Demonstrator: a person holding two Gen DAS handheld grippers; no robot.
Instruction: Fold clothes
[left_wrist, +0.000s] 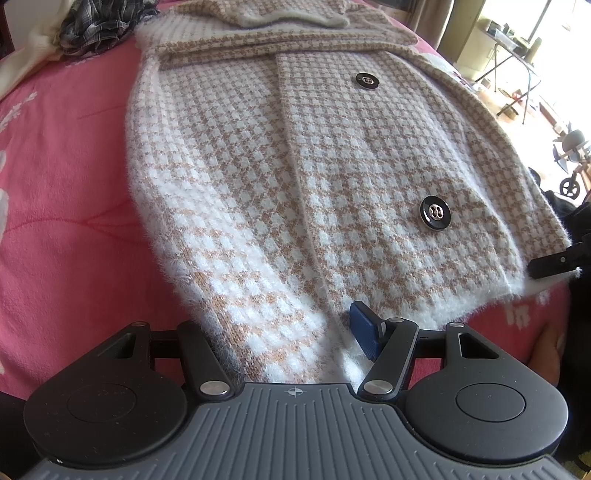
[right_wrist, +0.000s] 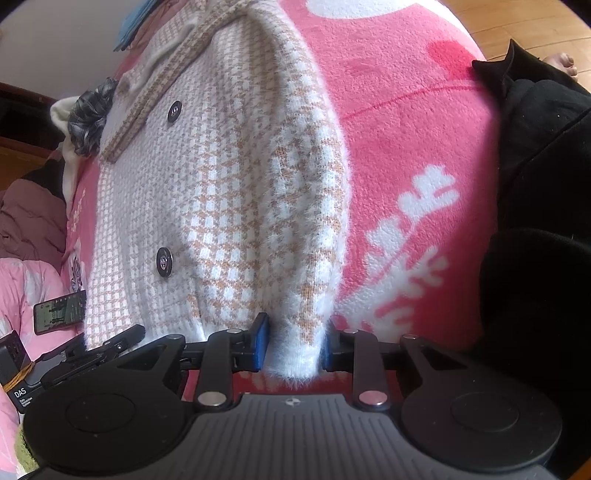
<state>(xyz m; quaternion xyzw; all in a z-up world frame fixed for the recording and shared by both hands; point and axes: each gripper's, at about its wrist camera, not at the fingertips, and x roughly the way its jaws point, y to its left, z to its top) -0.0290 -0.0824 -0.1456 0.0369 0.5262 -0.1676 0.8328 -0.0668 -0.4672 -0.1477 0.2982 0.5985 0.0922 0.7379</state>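
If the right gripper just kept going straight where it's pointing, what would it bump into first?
The right gripper already has the fuzzy sleeve of the checked cardigan between its jaws, so it would likely push further into that sleeve, then the pink blanket beneath.

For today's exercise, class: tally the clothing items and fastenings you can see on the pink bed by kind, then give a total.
Fuzzy beige-and-white houndstooth cardigan: 1
Round black buttons on the cardigan: 2
Crumpled dark plaid garment: 1
Cream-white garment under the plaid one: 1
Total: 5
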